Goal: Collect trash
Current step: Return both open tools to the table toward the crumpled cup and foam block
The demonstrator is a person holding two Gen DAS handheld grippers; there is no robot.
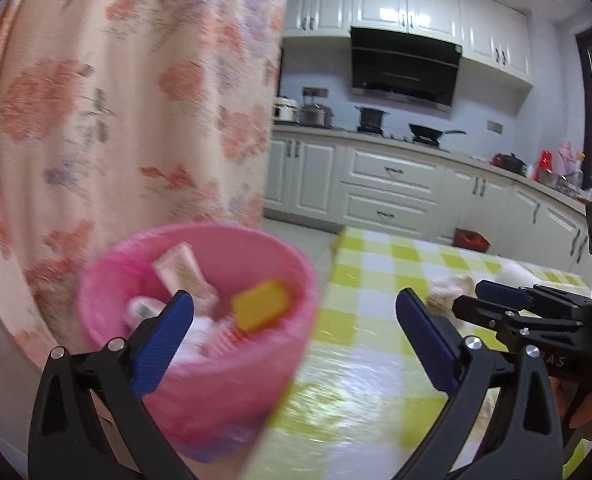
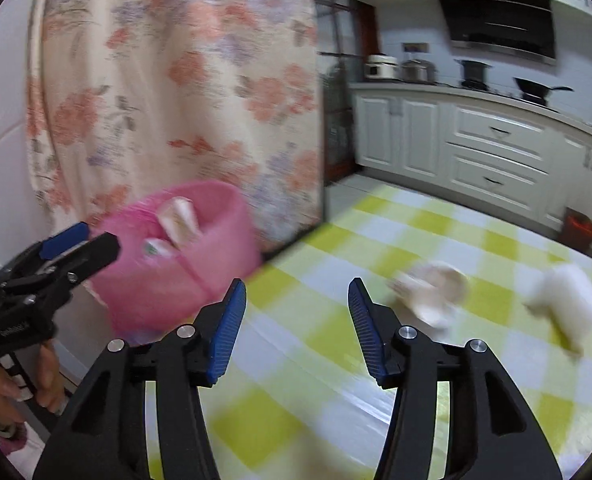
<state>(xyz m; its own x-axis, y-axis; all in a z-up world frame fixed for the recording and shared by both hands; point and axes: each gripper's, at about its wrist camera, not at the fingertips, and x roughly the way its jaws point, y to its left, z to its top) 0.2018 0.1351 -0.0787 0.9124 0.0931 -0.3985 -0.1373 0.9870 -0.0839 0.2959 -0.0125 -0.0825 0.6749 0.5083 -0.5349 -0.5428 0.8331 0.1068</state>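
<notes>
Standing open and empty, both the left gripper (image 1: 295, 310) and right gripper (image 2: 297, 298) are being aimed from the pink bin (image 1: 200, 320) toward crumpled tissues (image 2: 430, 292) left on the checked surface (image 2: 336, 380), presumably for the next pickup.

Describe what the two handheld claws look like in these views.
Both claws, left claw and right claw, match: black angular plastic frames with triangular cut-outs, silver round rivets at the pivots, and ribbed blue pads lining the fingers. White lettering marks each body, too blurred to read.

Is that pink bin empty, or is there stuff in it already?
Partly filled. Inside the pink bin lie a yellow block, a pale tube and other blurred bits.
</notes>
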